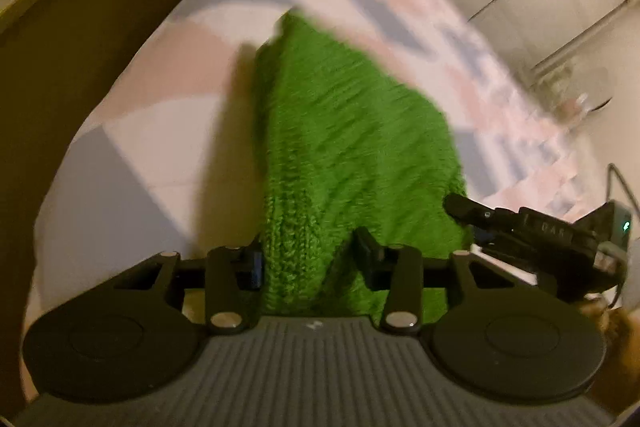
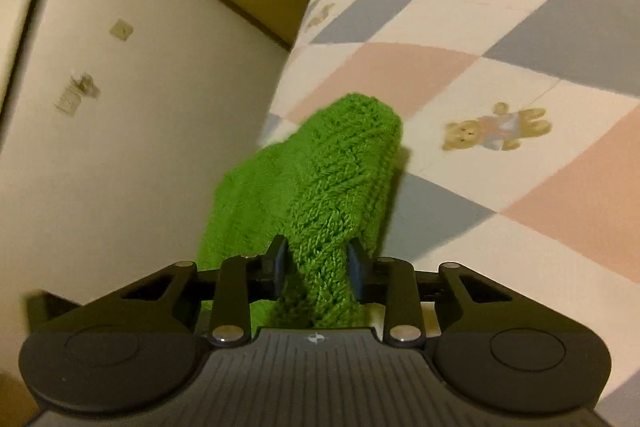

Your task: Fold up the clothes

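One green knit garment [image 1: 352,147] is lying on one checked bed cover [image 1: 132,131]; two tools, left tool [image 1: 310,259] and right tool [image 2: 318,267], are each pinching its near edge.

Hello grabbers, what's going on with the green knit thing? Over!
Left gripper and right gripper both pinching the green knit. It hangs over the checkered bedspread. Nothing in the way.

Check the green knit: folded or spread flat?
Folded, not spread. The green knit lies on the checked bedcover as a thick, narrow bundle with a rounded doubled edge; both wrist views show stacked layers between each gripper's fingers.
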The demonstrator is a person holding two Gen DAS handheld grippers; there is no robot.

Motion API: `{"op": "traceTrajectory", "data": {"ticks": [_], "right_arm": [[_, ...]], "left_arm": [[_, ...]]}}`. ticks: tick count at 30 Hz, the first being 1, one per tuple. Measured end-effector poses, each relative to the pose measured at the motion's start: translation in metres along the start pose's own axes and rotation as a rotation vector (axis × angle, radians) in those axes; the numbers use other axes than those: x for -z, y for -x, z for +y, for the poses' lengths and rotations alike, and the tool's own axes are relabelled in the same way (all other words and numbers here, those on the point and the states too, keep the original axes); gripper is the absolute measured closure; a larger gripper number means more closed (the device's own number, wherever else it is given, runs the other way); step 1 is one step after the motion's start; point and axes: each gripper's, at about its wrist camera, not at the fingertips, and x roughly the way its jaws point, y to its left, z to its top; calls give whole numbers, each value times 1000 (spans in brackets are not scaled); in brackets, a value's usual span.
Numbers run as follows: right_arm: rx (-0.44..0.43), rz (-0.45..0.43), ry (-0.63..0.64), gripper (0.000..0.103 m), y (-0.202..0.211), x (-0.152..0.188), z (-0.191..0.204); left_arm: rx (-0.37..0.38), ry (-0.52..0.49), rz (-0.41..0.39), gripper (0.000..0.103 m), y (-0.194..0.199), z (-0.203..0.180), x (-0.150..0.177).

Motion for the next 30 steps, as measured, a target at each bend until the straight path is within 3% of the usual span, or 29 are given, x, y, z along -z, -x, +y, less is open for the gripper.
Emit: {"op": "traceTrajectory", "data": {"ticks": [3,5,6,10,13,15,19,21,25,27,30], "right_arm": [[28,15,-89,69,-2,7,-17],[46,8,-25,64,8,5,-5],[60,-1,12,55,15,5,2],[67,-75,147,56,59,12,33],[-30,-65,241,70,68,26,52],[-64,-27,293,73,51,32,62],[3,88,348,74,21,58,60],[52,113,420,79,11,67,59],[62,165,432,79,10,55,64],[34,163,391,78,19,41,67],[31,53,366,74,32,16,70]], "left_arm": [[-47,-46,-13,58,7,-14,-5],[-98,-102,-50,65,22,-28,-5],[-112,-118,-75,66,32,-33,-4],[-87,-175,-139,70,63,-54,7],[-36,-251,-101,72,62,-69,22],[-58,-249,-50,76,45,-63,34],[-79,-189,-44,76,20,-41,50],[-87,-194,-42,76,16,-43,49],[-117,-269,-29,80,29,-63,40],[-104,-299,-62,81,43,-69,34],[-86,-320,-120,81,50,-73,16]]}}
